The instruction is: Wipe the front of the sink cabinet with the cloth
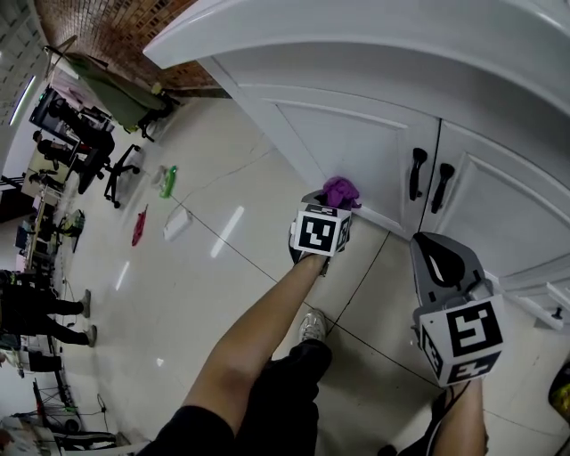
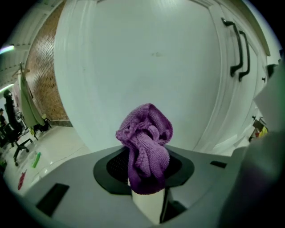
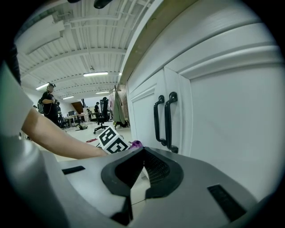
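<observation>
A bunched purple cloth is clamped in my left gripper, which is shut on it. The cloth sits close against the lower part of the left white cabinet door; whether it touches, I cannot tell. That door's panel fills the left gripper view. Two black door handles hang to the right of the cloth. My right gripper hovers lower right, off the cabinet, shut with nothing in it. In the right gripper view the handles and the left gripper's marker cube show.
The white sink rim overhangs the doors. On the tiled floor to the left lie a green bottle, a red object and a white one. Office chairs and people stand farther left. My leg and shoe are below.
</observation>
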Demonstrator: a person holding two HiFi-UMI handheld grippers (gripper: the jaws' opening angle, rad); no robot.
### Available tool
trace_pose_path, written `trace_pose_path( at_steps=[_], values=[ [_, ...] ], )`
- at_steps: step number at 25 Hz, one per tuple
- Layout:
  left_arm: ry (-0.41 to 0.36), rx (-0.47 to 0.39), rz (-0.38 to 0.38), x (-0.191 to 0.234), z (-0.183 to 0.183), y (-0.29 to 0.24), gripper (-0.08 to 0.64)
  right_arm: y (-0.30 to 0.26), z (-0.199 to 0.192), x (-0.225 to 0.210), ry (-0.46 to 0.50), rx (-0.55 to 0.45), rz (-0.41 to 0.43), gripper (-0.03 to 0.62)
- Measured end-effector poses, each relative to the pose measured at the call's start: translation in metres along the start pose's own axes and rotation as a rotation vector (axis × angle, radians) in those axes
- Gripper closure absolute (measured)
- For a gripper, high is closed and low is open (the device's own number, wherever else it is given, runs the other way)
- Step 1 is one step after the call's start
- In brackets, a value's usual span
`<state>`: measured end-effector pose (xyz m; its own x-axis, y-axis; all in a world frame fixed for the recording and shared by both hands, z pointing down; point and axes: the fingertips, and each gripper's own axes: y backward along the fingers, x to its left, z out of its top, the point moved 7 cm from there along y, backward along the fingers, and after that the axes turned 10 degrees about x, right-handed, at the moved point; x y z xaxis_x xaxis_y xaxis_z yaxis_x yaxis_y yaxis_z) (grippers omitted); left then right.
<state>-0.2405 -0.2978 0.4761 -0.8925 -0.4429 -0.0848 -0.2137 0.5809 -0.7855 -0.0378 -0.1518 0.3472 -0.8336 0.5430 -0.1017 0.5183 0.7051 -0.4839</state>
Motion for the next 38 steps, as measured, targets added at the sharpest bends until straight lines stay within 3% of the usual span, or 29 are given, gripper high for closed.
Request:
trace_pose_path(
  at_steps=[8,13,18,20,24,38],
  values=[
    [-0.082,-0.037,-0.204,-0.090,0.007,0.013,0.410,0.012,0.002,-0.007,-0.025,-0.019,-0.014,0.591],
    [-0.076,-0.053,-0.248,-0.113,0.006,0.021,0.410,0.024,-0.004,-0.014,-0.037,-0.011,-0.033,0.591],
    [-0.182,-0.086,-0.324,-0.155,0.006,0.032,0.410,0.034,-0.016,-0.018,-0.050,-0.005,-0.051,0.591],
    [-0.191,-0.096,-0.347,-0.170,0.006,0.031,0.410,0.037,-0.021,-0.016,-0.051,-0.002,-0.053,0.591],
    [-0.122,-0.086,-0.344,-0.166,0.002,0.023,0.410,0.043,-0.030,-0.013,-0.046,0.015,-0.058,0.591],
    [-0.092,0.002,-0.195,-0.077,-0.006,-0.013,0.410,0.013,-0.030,-0.004,-0.015,0.052,-0.030,0.591]
  ],
)
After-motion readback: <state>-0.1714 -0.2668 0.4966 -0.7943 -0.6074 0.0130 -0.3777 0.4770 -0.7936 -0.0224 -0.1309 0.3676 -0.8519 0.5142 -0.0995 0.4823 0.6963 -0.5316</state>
